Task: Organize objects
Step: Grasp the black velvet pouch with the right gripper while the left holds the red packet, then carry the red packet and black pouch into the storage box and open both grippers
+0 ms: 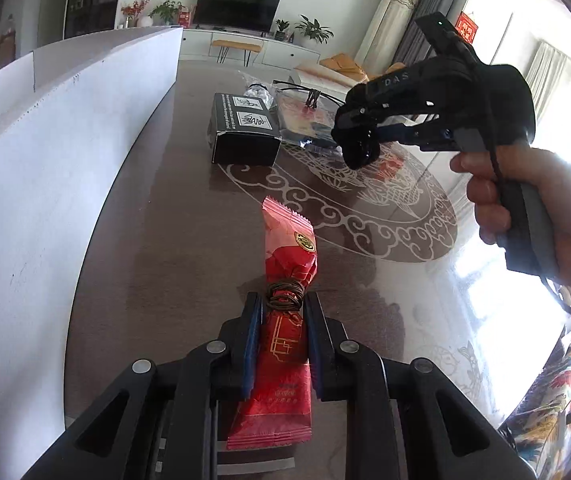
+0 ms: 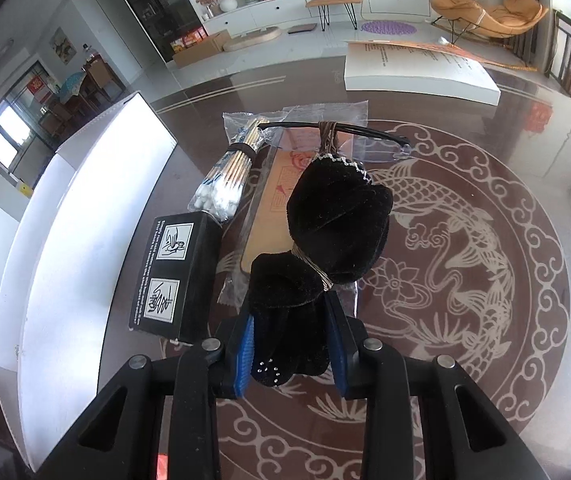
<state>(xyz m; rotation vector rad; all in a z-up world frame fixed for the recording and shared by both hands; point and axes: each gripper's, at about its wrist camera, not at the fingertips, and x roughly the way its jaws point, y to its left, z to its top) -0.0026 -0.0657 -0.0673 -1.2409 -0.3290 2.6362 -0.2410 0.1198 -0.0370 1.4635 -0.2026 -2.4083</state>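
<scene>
My left gripper (image 1: 283,344) is closed tight on a red packet (image 1: 283,320); both blue pads press its sides just below the brown cord wound round its waist. The packet sticks out forward past the fingertips and back between the fingers, hanging above the dark patterned table (image 1: 173,208), with the white box wall (image 1: 65,160) close on the left.

My right gripper (image 2: 291,348) is clamped on a black velvet pouch (image 2: 325,240). The blue pads (image 2: 245,356) squeeze the pouch's gathered lower end, below the cord that ties it off, and the fuller part bulges out beyond the fingertips. No earlier picture is on hand, so I only report the grip as it stands: narrow, with the pouch pinched between the pads.

From the left camera I see the right gripper (image 1: 359,152) held in a hand (image 1: 525,208) above the table, pointing down towards the clutter.

On the table under the pouch lie a black carton (image 2: 173,276) with two printed diagrams, a plastic bag of cotton swabs (image 2: 225,176) leaning beside it, and a clear sleeve with an orange card (image 2: 273,192). A pair of spectacles (image 2: 349,132) rests across the far end of the sleeve. A white flat box (image 2: 417,72) sits well apart at the far edge.
</scene>
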